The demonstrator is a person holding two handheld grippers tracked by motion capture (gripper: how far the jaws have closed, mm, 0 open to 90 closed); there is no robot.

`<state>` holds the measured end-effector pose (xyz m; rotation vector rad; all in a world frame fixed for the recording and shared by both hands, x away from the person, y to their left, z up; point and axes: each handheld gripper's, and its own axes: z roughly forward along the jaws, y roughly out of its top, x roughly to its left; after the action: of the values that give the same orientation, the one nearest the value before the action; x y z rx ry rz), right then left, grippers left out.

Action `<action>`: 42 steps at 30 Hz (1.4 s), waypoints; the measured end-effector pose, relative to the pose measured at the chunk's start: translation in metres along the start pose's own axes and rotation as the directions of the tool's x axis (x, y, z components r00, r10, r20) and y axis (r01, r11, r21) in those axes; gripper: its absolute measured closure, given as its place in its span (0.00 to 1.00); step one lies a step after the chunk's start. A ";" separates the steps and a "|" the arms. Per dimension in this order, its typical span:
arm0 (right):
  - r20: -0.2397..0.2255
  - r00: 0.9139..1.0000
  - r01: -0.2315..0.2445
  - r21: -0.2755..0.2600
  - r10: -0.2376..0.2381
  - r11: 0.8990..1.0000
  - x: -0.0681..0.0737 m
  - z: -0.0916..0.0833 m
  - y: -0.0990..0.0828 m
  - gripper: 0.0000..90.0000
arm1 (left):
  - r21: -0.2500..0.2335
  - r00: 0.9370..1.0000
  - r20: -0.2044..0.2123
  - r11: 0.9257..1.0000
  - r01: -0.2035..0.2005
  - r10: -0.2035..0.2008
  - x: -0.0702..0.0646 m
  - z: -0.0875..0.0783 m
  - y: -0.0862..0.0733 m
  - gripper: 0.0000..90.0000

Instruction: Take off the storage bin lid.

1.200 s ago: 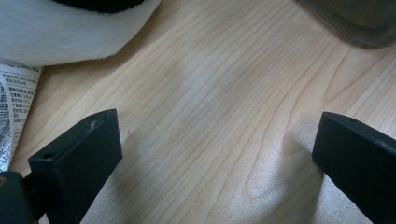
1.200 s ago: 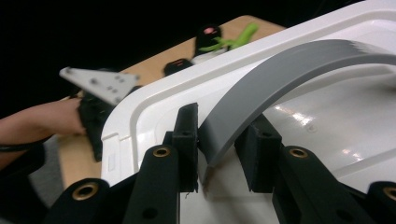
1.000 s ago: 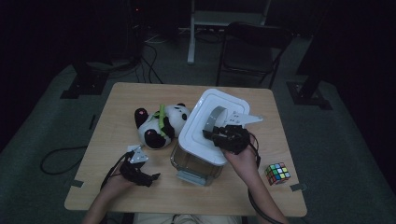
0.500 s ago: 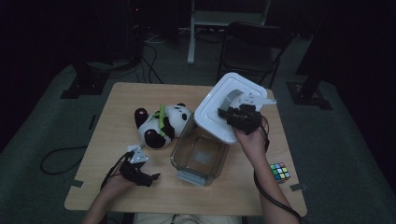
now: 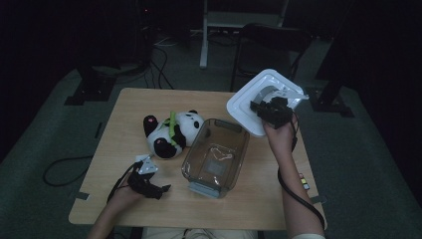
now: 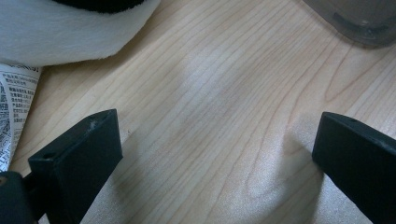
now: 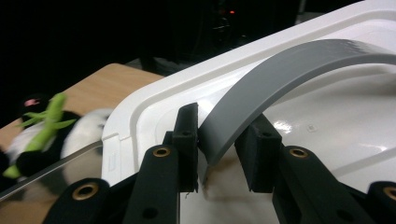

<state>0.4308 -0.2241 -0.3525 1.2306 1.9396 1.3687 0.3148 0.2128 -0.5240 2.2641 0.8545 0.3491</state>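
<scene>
Lid (image 5: pixel 249 104) now off the container (image 5: pixel 216 157), carried toward upper right; right gripper (image 5: pixel 271 110) clamps its grey handle (image 7: pixel 280 70). Left gripper (image 5: pixel 149 186) idle, jaws spread.

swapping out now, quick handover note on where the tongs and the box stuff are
Right tongs: shut on the grey handle of the white lid, held tilted in the air past the table's far right corner.
Left tongs: open, holding nothing, resting on the table near the panda plush.
Clear storage box: open, mid-table.
Done: lid off.
Left: set the lid down; probably load the panda.
</scene>
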 end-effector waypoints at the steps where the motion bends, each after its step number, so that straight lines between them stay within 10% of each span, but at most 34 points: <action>1: 0.008 1.000 -0.004 -0.001 0.004 1.000 -0.003 0.001 0.000 0.78 | 0.000 1.000 0.000 1.000 0.000 0.000 0.000 0.000 0.000 0.02; 22: 0.164 0.974 -0.171 0.079 0.157 0.982 -0.058 0.059 -0.048 0.78 | 0.000 1.000 0.001 1.000 -0.003 0.003 0.000 0.000 0.000 0.02; 42: 0.173 0.957 -0.265 0.188 0.234 0.946 -0.060 0.101 -0.108 0.78 | -0.001 1.000 0.002 1.000 -0.001 0.001 0.000 0.000 0.000 0.02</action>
<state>0.4948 -0.2368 -0.4982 1.6803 1.9102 1.1688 0.3146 0.2129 -0.5240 2.2638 0.8527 0.3478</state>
